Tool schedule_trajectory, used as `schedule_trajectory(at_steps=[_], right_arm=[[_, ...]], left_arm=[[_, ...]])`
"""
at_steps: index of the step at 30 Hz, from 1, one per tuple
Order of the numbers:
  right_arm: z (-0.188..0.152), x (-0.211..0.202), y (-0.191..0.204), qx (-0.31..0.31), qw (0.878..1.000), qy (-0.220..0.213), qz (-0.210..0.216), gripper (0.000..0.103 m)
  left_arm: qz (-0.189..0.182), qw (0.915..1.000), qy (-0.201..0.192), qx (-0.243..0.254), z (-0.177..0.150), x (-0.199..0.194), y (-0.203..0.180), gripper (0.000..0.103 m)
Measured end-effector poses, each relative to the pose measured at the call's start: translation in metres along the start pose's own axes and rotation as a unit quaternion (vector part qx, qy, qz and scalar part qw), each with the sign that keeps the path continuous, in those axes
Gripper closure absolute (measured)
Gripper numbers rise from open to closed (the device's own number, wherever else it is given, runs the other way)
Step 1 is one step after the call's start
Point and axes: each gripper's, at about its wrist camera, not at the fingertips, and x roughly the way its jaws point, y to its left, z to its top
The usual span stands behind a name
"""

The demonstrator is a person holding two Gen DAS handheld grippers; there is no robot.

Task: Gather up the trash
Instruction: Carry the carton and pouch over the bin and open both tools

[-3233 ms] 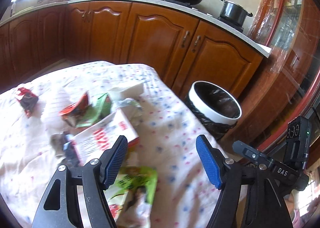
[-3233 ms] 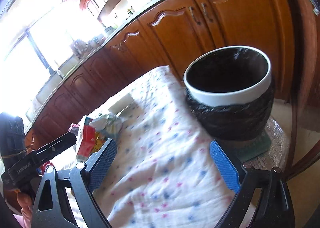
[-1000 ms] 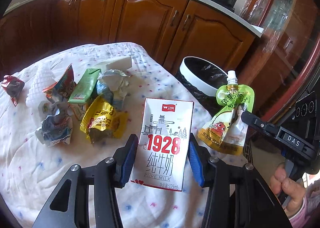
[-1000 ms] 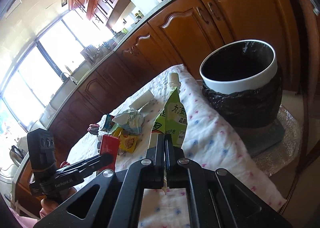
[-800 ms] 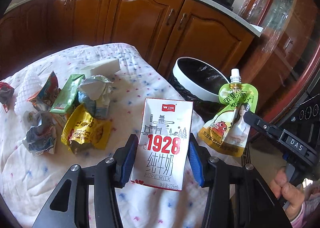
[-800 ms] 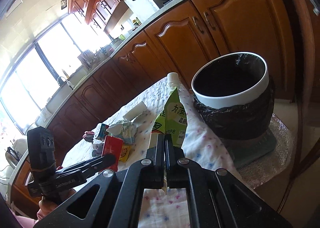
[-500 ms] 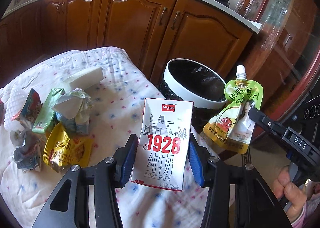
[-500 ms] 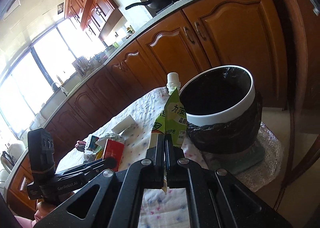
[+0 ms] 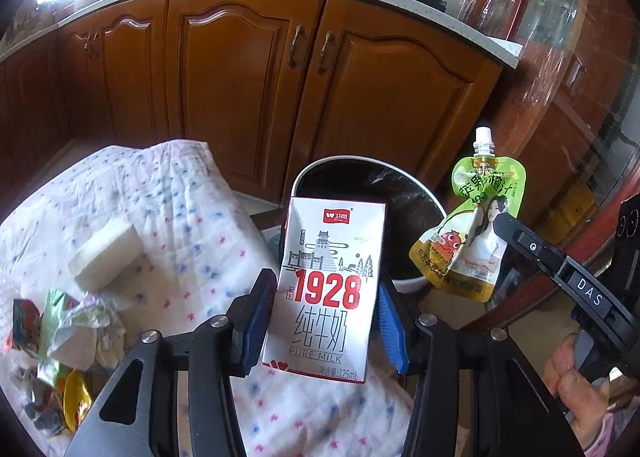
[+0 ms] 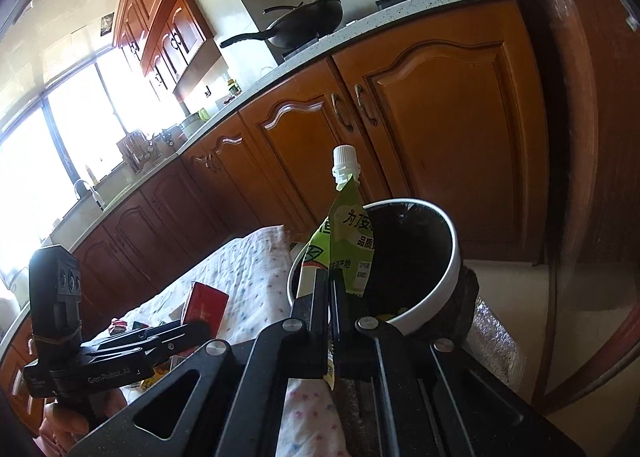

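The left tongs [image 9: 326,297] were clamped on a milk carton [image 9: 326,293] and the right tongs [image 10: 331,297] on a green juice pouch [image 10: 346,253], both near the bin [image 9: 400,181]. Wrappers [image 9: 60,337] lay left on the dotted desk cloth [image 9: 180,209]; wooden cabinets [image 9: 240,77] stood far behind.

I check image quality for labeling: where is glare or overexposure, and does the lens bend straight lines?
Right wrist view: the window is blown out white, and the countertop edge curves from fisheye distortion. Left wrist view: glare sits in the top left corner, the counter bows too, yet the milk carton print is sharp and readable.
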Motion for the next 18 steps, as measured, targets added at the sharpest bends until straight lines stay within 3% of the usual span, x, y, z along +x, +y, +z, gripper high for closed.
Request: schedule_trajectory(at_steps=[6,18], right_arm=[[0.021,0.023,-0.009,-0.022,0.999,-0.001,-0.031,0.102],[0.029,0.065,-0.026,-0.040,0.997,0.045,-0.051,0.102]], left_arm=[[0.022,0.9989,0.019,0.037,0.031,0.047,-0.018,0.055],[0.042,0.9939,0.081,0.062,0.044,0.123,-0.028,0.055]])
